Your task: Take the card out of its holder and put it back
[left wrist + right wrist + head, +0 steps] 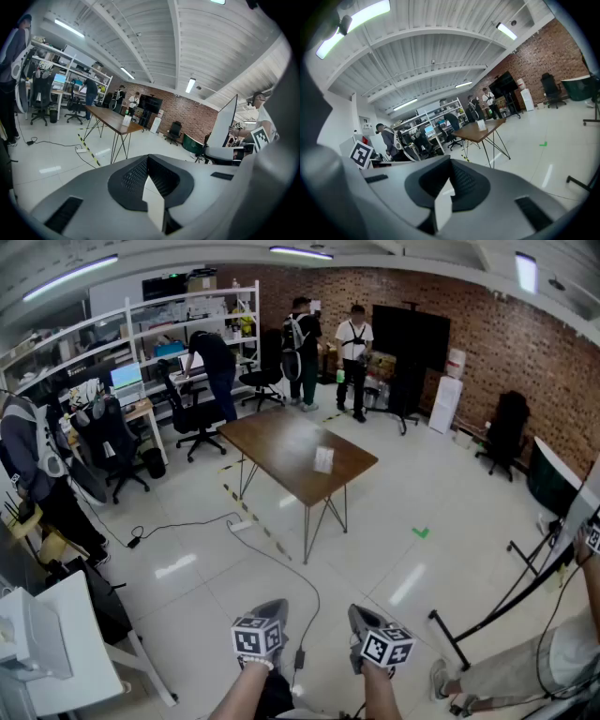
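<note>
Left gripper [274, 607]: jaws together, nothing between them. Right gripper [360, 615]: jaws together, likewise empty. I hold both low and side by side over the floor [394, 559], well apart from the table [281, 442], and both aim toward it. Card [323, 459]: on the table near its right-hand edge, standing upright, long axis vertical, broad face turned roughly toward me. At this range the card and its holder [323, 468] read as one white piece; I cannot separate them
</note>
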Available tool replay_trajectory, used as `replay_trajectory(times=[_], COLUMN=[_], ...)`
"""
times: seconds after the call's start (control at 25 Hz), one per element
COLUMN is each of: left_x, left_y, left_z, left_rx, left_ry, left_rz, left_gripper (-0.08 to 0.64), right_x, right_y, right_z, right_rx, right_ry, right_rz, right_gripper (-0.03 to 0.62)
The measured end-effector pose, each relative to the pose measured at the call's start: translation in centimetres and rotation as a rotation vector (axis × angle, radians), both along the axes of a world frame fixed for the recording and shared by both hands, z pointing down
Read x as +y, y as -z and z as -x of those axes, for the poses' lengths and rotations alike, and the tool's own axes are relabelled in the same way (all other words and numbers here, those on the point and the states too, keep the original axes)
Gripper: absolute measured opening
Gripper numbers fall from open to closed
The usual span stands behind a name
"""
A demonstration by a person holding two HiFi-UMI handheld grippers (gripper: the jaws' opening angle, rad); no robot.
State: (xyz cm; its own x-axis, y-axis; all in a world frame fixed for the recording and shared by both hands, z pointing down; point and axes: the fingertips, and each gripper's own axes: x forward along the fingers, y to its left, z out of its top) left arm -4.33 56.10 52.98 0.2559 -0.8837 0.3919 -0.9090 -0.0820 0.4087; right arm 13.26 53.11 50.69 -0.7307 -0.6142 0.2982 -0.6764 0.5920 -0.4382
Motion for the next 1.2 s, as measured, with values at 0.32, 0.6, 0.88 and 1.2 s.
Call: replay_trajectory(times=[0.32,0.6,0.88,1.2], left_x=[-8.4,-17.2,-22.8,-26.7], left_y=[-0.3,0.8,1.1,0.4], left_z=[7.8,12.7,15.8,16.3], left_rx=[0.007,-0.007,-0.019,0.004], left_ry=[0.024,-0.029,-0.071,-0.069], left_rz=[-0.012,-0.011,-0.008,0.019], left_gripper=[0.000,0.000,0.000,0.000], right_x=[-8.9,-18.1,-22.6,-26.4], right_y=[-1.4,0.7,1.0,1.2], right_z=[8.8,15.0,18.2,17.9], right_rx=[0.006,-0.002,0.001,0.002], right_ry=[0.056,0.042,0.007,-0.031], right_rz=[0.025,-0.001,0.002,0.015], right_gripper=[0.005,0.005,0.005,0.005])
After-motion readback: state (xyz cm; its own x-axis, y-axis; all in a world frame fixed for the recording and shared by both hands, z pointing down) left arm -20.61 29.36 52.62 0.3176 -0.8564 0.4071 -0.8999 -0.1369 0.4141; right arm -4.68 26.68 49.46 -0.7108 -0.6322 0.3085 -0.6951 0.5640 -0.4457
